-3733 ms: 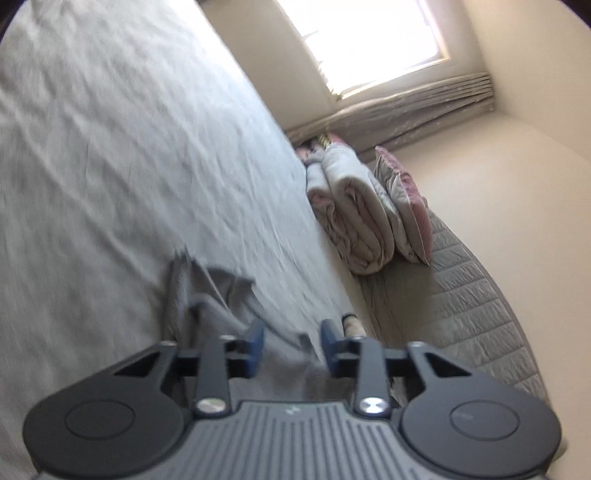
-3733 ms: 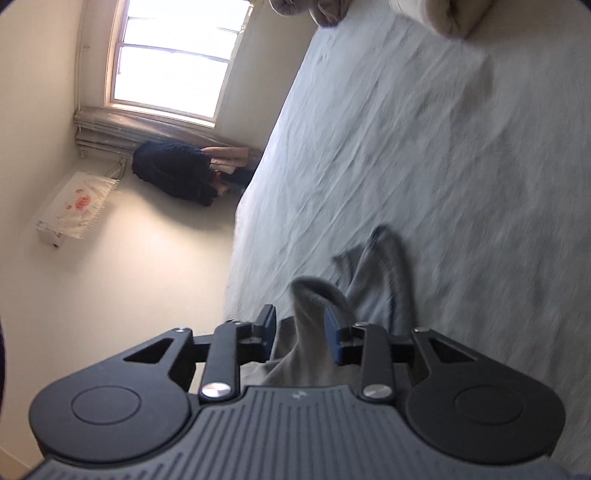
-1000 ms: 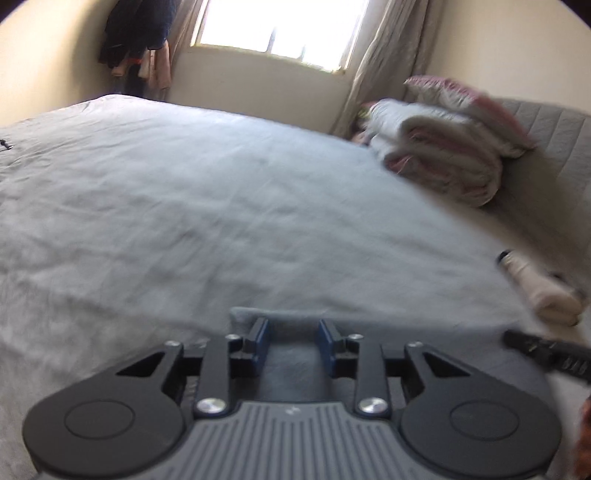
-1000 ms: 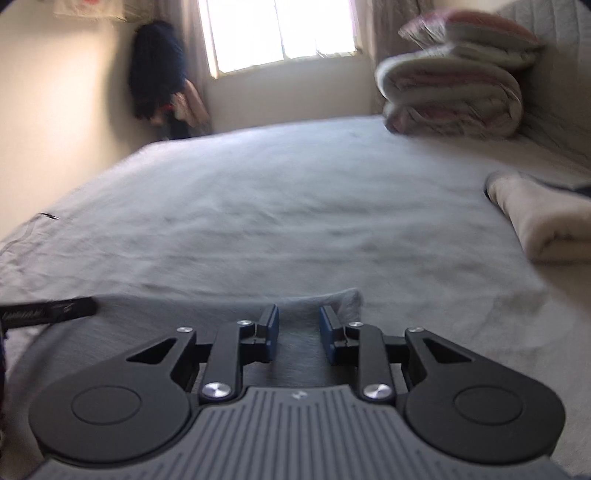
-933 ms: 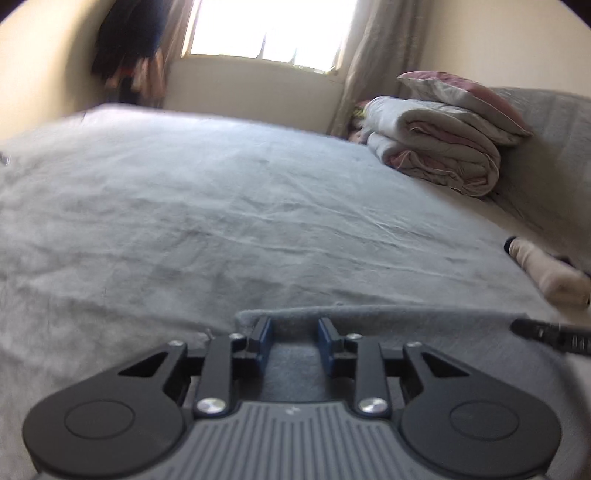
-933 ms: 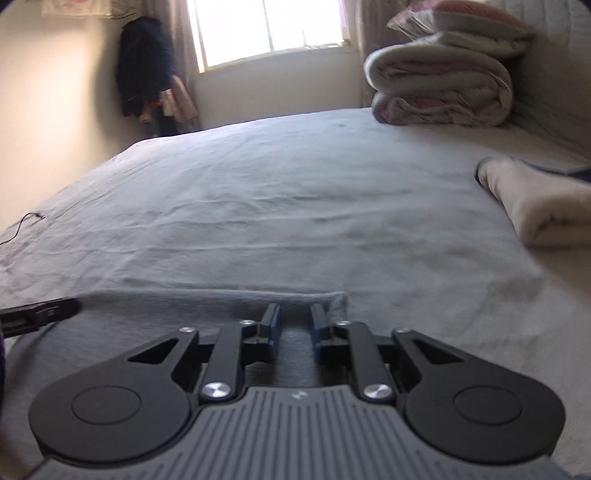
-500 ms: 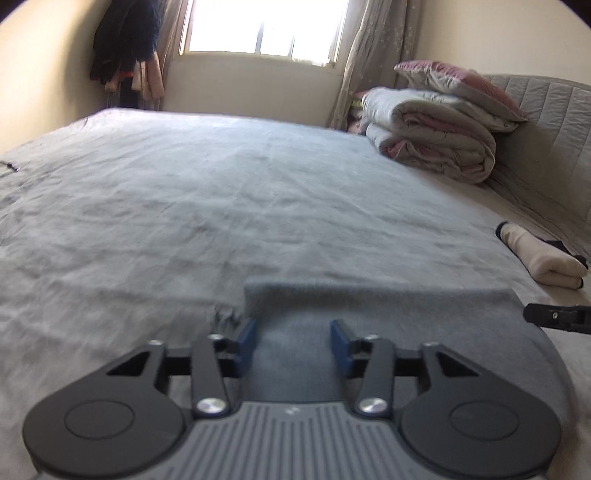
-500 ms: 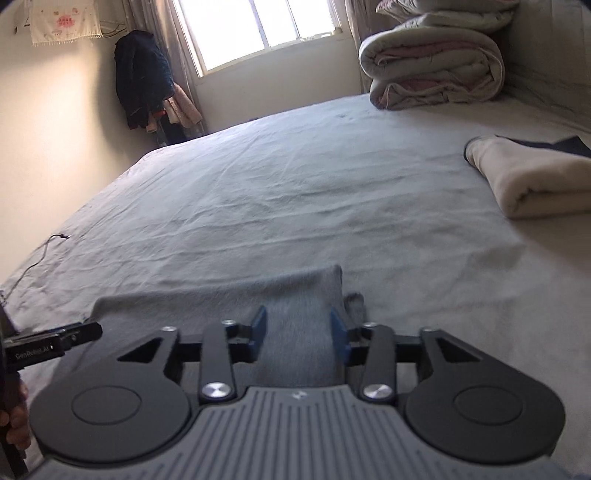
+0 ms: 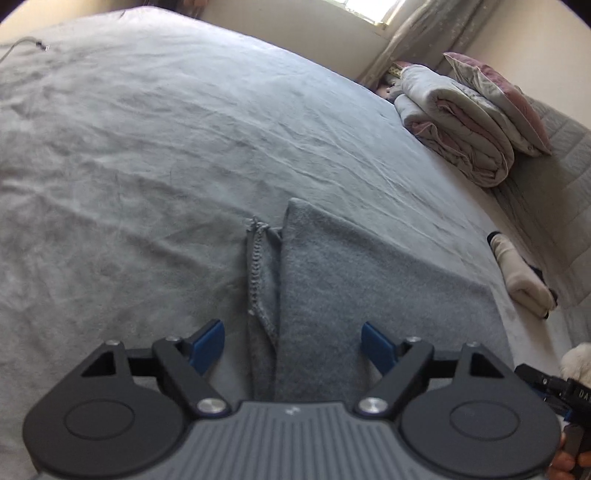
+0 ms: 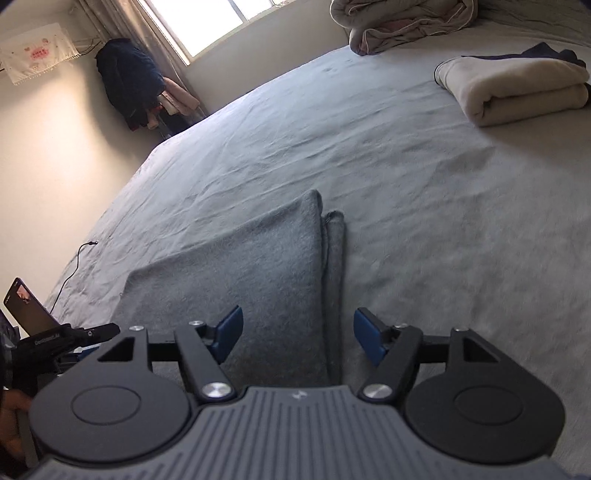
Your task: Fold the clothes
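Both claws, left gripper point(image 9: 293, 345) and right gripper point(image 10: 297, 338), have just been opening wide, leaving the grey garment point(image 9: 369, 295) flat on the bed point(image 9: 147, 147) ahead (probably a finished fold, near edge hidden).

Sunlit window point(image 10: 221, 22), pale walls point(image 10: 55, 147), wide grey bed point(image 10: 406, 166)

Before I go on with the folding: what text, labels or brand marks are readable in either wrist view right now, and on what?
"DA", cut off by the frame edge: white letters on the right hand-held gripper, seen from the left wrist.
White lettering on the left hand-held gripper, seen from the right wrist: too blurred to read.
Red marks on the white wall hanging: too small to read.
Phone screen: nothing legible.
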Demonstrator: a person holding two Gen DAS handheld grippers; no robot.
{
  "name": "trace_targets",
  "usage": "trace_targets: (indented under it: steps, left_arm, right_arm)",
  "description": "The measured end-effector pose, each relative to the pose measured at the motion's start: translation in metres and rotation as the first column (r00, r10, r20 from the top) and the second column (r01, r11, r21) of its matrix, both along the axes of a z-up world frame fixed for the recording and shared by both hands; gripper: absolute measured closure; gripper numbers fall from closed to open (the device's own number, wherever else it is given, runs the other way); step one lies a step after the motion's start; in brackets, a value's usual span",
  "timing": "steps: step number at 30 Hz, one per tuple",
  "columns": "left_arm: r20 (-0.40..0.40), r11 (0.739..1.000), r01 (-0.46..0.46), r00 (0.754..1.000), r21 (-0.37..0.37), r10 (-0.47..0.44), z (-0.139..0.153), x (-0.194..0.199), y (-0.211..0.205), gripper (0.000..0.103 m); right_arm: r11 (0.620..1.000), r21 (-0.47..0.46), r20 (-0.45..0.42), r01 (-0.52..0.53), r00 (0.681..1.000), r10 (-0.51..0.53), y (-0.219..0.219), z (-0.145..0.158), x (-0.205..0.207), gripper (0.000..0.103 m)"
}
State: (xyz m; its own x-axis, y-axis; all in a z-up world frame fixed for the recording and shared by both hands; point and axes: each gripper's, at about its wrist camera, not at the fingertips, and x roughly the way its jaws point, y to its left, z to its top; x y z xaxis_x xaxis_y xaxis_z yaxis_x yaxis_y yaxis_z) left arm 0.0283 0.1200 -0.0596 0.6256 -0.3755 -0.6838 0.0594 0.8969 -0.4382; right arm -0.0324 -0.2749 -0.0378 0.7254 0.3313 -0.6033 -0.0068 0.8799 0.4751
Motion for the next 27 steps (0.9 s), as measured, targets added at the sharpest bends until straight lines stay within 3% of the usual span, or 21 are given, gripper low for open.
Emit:
trace_targets:
  steps: [7, 14, 20, 27]
  left_arm:
    - [-0.036, 0.988, 0.027, 0.999, -0.151, -0.033, -0.007, 0.011, 0.025, 0.02]
    - [-0.122, 0.932, -0.016, 0.992, -0.361, -0.03, -0.02, 0.024, 0.05, 0.021]
    - [-0.112, 0.936, 0.016, 0.992, -0.352, -0.06, -0.02, 0.02, 0.04, 0.021]
    - [-0.121, 0.914, 0.043, 0.988, -0.404, -0.099, -0.024, 0.022, 0.032, 0.021]
  right_arm:
    - [1.0, -0.006, -0.007, 0.0, 1.0, 0.0, 0.008, 0.006, 0.01, 0.033]
    - [1.0, -0.014, 0.026, -0.021, 0.999, 0.021, 0.018, 0.01, 0.014, 0.033]
    - [1.0, 0.013, 0.048, -0.01, 0.999, 0.01, 0.021, 0.012, 0.02, 0.033]
    - [1.0, 0.019, 0.036, 0.011, 0.999, -0.012, 0.019, 0.009, 0.021, 0.033]
